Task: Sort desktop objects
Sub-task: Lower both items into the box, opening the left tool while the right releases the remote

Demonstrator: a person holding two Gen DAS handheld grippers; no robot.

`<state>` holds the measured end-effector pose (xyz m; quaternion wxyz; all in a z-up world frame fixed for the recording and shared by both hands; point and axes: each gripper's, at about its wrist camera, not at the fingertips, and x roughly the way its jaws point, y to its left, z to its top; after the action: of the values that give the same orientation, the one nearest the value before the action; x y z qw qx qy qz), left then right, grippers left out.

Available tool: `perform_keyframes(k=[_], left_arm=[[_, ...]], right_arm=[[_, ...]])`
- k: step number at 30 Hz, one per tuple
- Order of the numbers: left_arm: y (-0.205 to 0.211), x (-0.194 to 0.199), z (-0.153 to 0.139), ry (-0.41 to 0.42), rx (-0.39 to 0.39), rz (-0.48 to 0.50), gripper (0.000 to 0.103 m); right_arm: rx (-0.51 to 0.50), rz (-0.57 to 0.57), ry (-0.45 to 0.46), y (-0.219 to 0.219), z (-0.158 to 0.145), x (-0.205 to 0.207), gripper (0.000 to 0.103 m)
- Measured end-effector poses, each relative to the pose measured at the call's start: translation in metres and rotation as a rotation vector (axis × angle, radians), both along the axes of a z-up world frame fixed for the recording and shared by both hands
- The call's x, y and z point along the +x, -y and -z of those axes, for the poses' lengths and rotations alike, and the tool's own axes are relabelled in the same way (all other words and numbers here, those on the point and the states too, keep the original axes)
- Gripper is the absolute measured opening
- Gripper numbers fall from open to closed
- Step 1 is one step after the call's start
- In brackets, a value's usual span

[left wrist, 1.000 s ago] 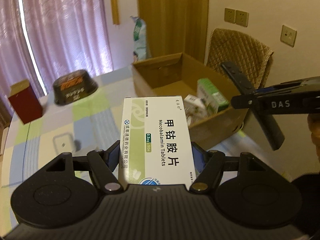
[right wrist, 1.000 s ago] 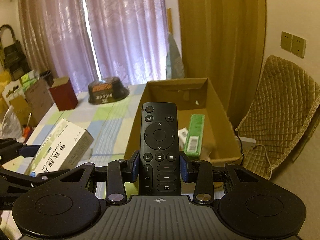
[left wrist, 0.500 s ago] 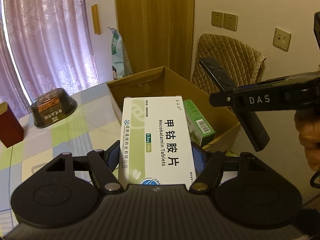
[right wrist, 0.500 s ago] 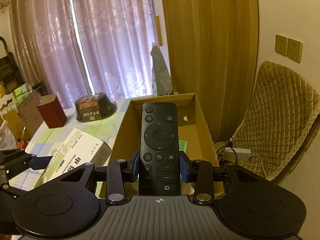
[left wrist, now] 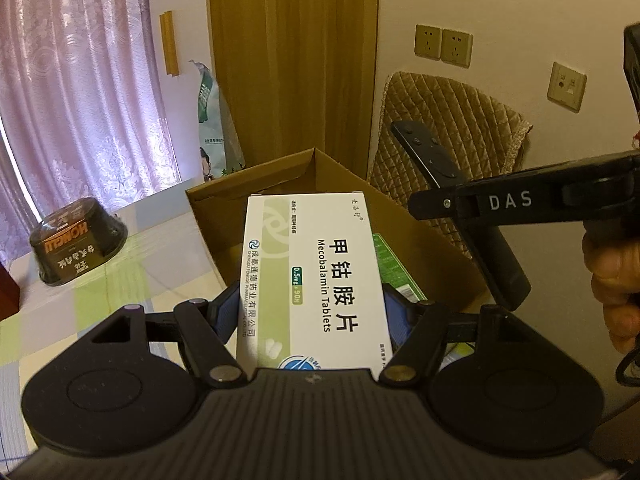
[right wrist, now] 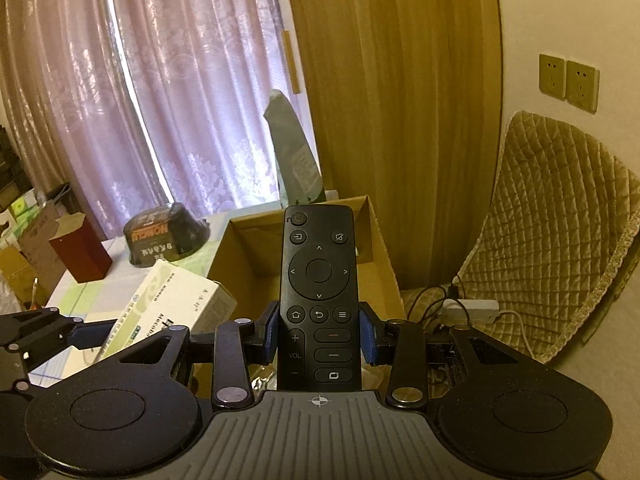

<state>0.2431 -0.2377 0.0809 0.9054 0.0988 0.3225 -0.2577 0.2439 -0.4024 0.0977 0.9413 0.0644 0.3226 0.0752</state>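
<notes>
My left gripper (left wrist: 310, 316) is shut on a white and green Mecobalamin tablet box (left wrist: 312, 280), held in the air over the near edge of an open cardboard box (left wrist: 256, 196). A green carton (left wrist: 394, 268) lies inside that cardboard box. My right gripper (right wrist: 319, 336) is shut on a black remote control (right wrist: 319, 280), which points up over the cardboard box (right wrist: 376, 276). In the left wrist view the right gripper's finger (left wrist: 520, 202) and the remote control (left wrist: 460, 208) reach in from the right, with a person's hand (left wrist: 612, 272) behind them. The right wrist view has the tablet box (right wrist: 172, 308) at the lower left.
On the checked tablecloth (left wrist: 116, 300) stand a dark upside-down bowl (left wrist: 76, 240) and a dark red box (right wrist: 80, 252). A quilted chair (right wrist: 552, 232) stands right of the table, with a power strip and cables (right wrist: 468, 308) on the floor. Curtains hang behind.
Both grippers have moved forward and tilted upward, so the cardboard box sits lower and closer in both views. Each still holds its object as before.
</notes>
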Motion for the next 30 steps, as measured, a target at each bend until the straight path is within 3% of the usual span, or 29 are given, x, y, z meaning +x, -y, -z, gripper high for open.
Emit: perform_keyframes(k=[16,22,30], left_arm=[[0.014,0.033,0.041,-0.072,-0.006,0.001,0.067],[0.013,0.033,0.043,-0.065,-0.015,-0.005,0.069],[-0.018,0.025,0.037,-0.046,-0.031,-0.061,0.07]], right_arm=[[0.014,0.018,-0.031,0.01,0.021,0.028,0.038],[0.014,0.019,-0.032,0.009,0.023,0.028,0.038],[0.019,0.01,-0.031,0.002,0.022,0.028,0.038]])
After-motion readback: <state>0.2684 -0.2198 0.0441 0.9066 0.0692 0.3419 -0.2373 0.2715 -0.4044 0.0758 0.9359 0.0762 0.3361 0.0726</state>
